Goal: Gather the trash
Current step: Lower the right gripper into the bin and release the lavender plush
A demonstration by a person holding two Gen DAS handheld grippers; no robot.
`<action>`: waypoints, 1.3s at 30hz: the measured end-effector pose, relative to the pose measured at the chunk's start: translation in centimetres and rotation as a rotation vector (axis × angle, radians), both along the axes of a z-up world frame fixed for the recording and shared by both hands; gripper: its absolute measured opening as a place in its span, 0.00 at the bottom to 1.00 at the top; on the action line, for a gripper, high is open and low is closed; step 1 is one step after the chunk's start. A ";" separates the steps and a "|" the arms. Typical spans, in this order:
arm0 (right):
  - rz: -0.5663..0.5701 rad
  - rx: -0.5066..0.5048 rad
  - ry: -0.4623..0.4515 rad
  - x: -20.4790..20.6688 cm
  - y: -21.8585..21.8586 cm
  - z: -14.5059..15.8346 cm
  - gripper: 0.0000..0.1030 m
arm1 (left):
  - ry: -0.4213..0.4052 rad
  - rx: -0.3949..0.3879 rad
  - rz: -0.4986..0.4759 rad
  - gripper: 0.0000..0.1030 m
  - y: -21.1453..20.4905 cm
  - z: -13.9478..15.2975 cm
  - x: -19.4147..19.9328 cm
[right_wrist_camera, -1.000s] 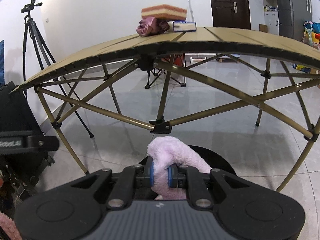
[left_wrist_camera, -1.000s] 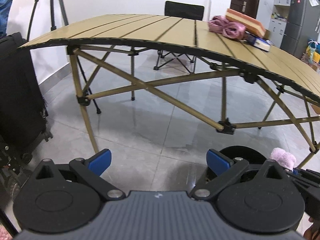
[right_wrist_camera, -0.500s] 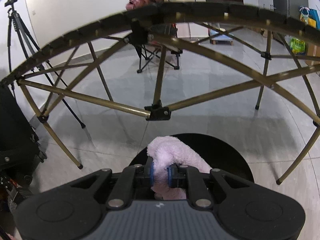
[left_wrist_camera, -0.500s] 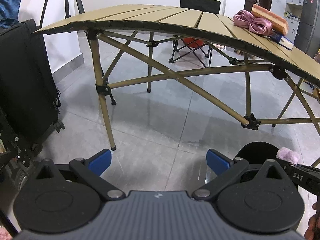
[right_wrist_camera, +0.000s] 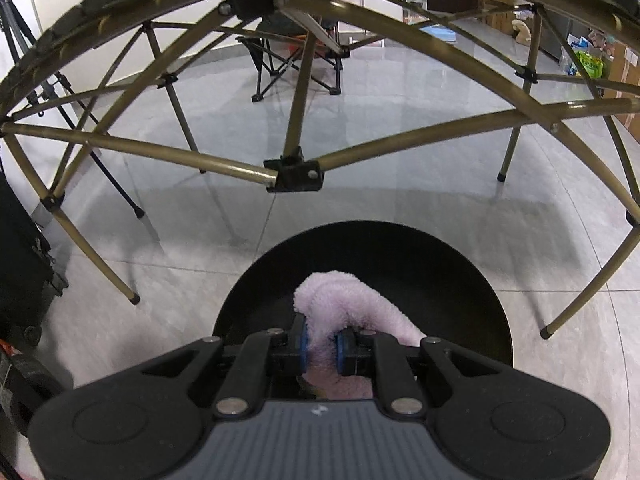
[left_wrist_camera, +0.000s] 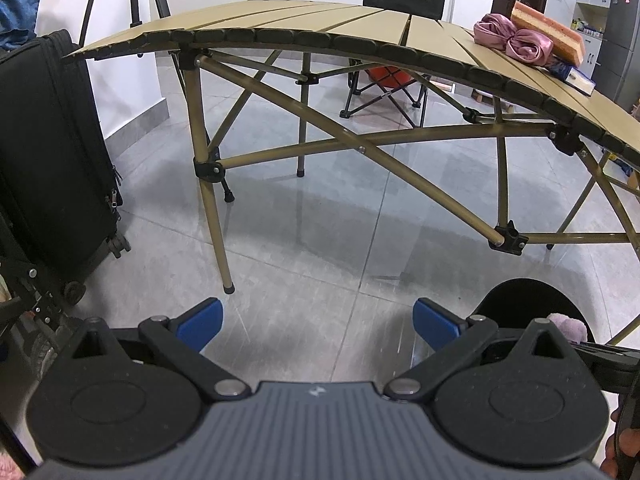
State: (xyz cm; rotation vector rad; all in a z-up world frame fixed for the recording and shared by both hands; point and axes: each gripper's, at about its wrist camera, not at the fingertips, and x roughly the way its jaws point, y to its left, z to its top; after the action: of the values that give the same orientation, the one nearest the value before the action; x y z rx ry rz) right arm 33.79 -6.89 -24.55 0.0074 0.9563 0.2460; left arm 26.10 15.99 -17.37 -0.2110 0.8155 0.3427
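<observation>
L to R: black suitcase (left_wrist_camera: 52,152) on floor at far left. Left gripper (left_wrist_camera: 316,320) jaws wide, nothing btwn, over bare tile by folding table (left_wrist_camera: 320,28). Right gripper (right_wrist_camera: 320,344) clamped tight on pink fluffy cloth (right_wrist_camera: 344,300), held directly above black round bin (right_wrist_camera: 400,256) on floor, below table edge.

fluffy pink cloth (right_wrist_camera: 352,312); glossy grey floor tiles (left_wrist_camera: 320,208); matt black bin (right_wrist_camera: 400,256); shiny satin fabric (left_wrist_camera: 516,38).
</observation>
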 end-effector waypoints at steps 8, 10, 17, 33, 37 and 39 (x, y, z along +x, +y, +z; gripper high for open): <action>-0.032 -0.007 0.048 0.3 -0.4 -0.3 0.68 | 0.005 0.002 -0.001 1.00 0.0 0.0 0.0; -0.030 -0.027 0.065 0.3 -0.3 -0.5 0.97 | 0.008 0.003 -0.002 1.00 -0.1 0.0 0.0; -0.023 -0.037 0.119 0.0 -0.4 -0.9 1.00 | 0.007 0.008 -0.009 1.00 -0.4 0.1 -0.1; -0.032 -0.035 0.095 -1.1 -1.3 0.4 1.00 | -0.015 0.013 -0.034 1.00 -1.3 0.7 -0.6; -0.035 -0.027 0.082 -1.5 -1.9 0.9 1.00 | -0.028 0.011 -0.038 1.00 -1.6 1.1 -0.9; -0.035 -0.022 0.074 -1.8 -2.1 1.2 1.00 | -0.037 0.008 -0.040 1.00 -1.7 1.3 -1.0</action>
State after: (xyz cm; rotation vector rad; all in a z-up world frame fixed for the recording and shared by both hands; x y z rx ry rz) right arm 32.03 -9.03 -23.36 0.0132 1.0312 0.2045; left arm 25.12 14.29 -16.07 -0.1925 0.7808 0.3042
